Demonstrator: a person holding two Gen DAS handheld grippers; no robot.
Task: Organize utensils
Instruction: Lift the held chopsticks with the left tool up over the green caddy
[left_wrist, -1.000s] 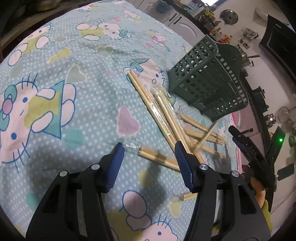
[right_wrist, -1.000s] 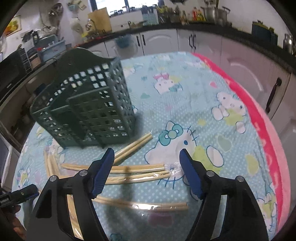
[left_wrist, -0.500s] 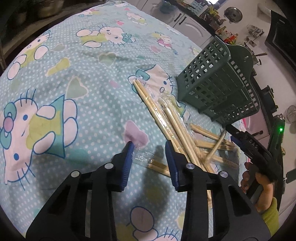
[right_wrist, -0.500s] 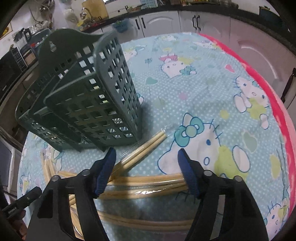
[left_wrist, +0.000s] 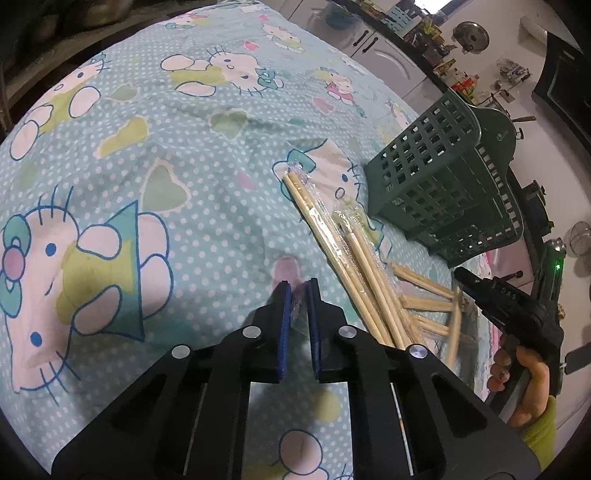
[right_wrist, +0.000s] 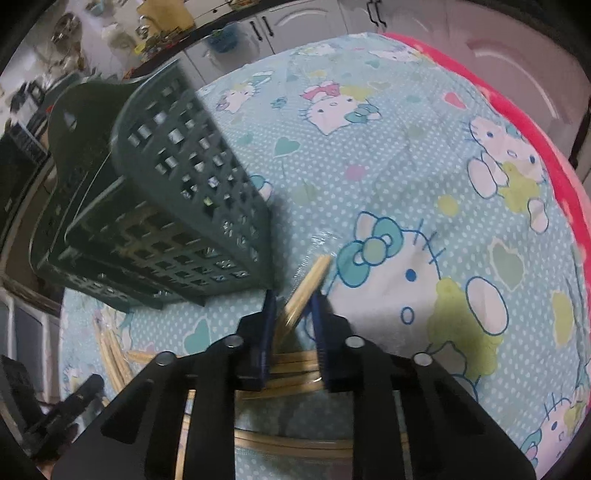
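Several wrapped bamboo chopstick pairs (left_wrist: 351, 266) lie on the cartoon-cat cloth (left_wrist: 147, 155) beside a dark green slotted utensil basket (left_wrist: 443, 192). My left gripper (left_wrist: 297, 291) is closing, and its blue pads pinch the clear wrapper end of one pair, whose sticks are hidden under the fingers. In the right wrist view the basket (right_wrist: 177, 206) stands just left of my right gripper (right_wrist: 293, 295). That gripper is also closing, with a wrapped chopstick pair (right_wrist: 312, 277) pressed between its pads and sticking out ahead. The right gripper (left_wrist: 460, 275) also shows at the pile's far side.
A hand in a yellow-green sleeve (left_wrist: 524, 376) holds the right gripper. More chopsticks (right_wrist: 295, 365) cross under the right fingers. A pink blanket edge (right_wrist: 535, 122) borders the cloth, with white cabinets (right_wrist: 295, 18) and cluttered counters beyond.
Both grippers went from wide to nearly closed. The left closed on a wrapper end. The right moved toward the basket, rolled, and closed on a chopstick pair.
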